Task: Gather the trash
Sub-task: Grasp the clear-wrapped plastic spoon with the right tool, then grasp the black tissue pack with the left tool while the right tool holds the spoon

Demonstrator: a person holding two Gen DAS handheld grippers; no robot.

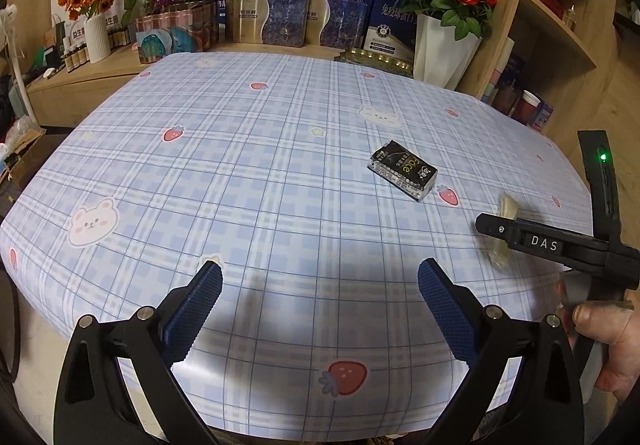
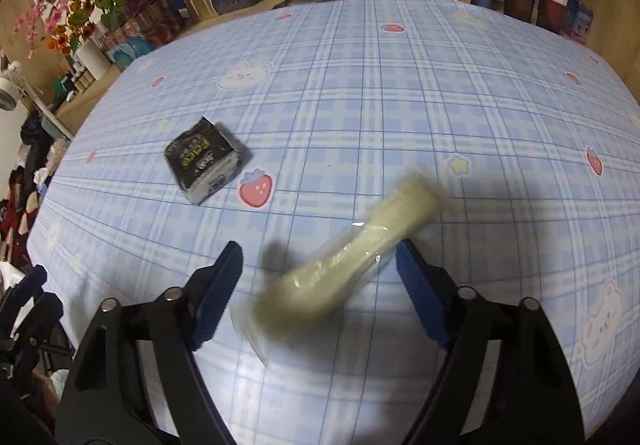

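Observation:
A pale yellowish spoon in a clear plastic wrapper (image 2: 352,257) lies on the blue plaid tablecloth (image 2: 400,105), blurred, between the open jaws of my right gripper (image 2: 318,277); its handle lies close to the right finger. It also shows partly in the left wrist view (image 1: 505,229), behind the right gripper's body. A black tissue pack (image 2: 206,163) lies to the left of it, also in the left wrist view (image 1: 403,169). My left gripper (image 1: 320,281) is open and empty above the near part of the table.
Behind the table stand gift boxes (image 1: 296,21), a white vase of red roses (image 1: 442,45), pink and orange flowers (image 1: 96,5) and a glass dish (image 1: 376,59). Wooden shelves (image 1: 560,25) stand at the right. Clutter lies on the floor at the left.

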